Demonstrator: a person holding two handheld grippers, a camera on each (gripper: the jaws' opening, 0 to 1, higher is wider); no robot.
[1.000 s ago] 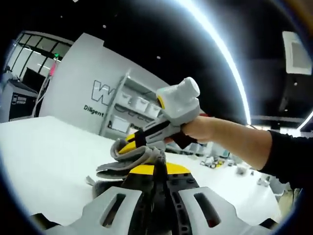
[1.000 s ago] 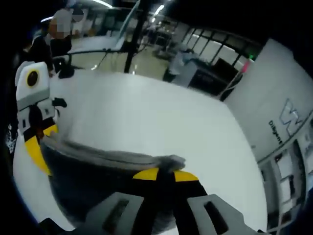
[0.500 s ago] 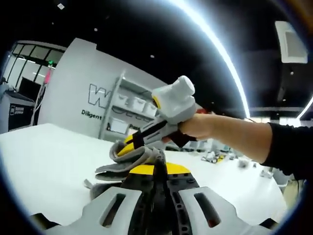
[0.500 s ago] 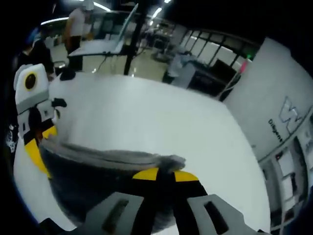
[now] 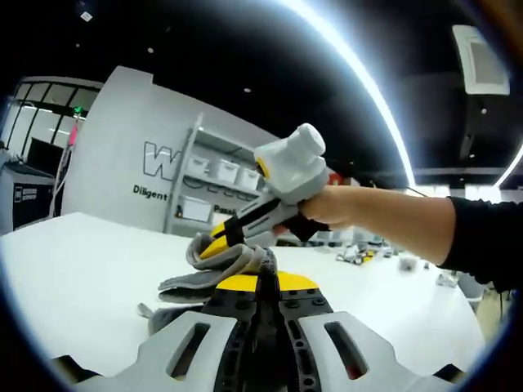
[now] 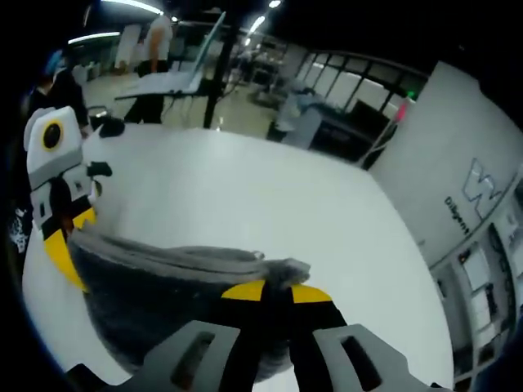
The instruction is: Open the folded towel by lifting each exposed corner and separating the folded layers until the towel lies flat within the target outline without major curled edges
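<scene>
Little has shifted since earlier: I keep both jaws clamped on the towel point(image 6: 163, 286), left gripper point(image 5: 260, 276) and right gripper point(image 6: 276, 287) stretching one edge above the surface point(image 6: 270, 204) to separate layers.

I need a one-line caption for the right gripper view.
Both grippers shut on a grey towel's top edge, holding it above a white table.

The soft grey folded towel point(image 6: 172, 302) hangs above the big white table point(image 6: 270, 212), stretched between the left gripper point(image 6: 69, 245) at 9 o'clock and the right gripper point(image 6: 274, 292) at 6 o'clock.
</scene>
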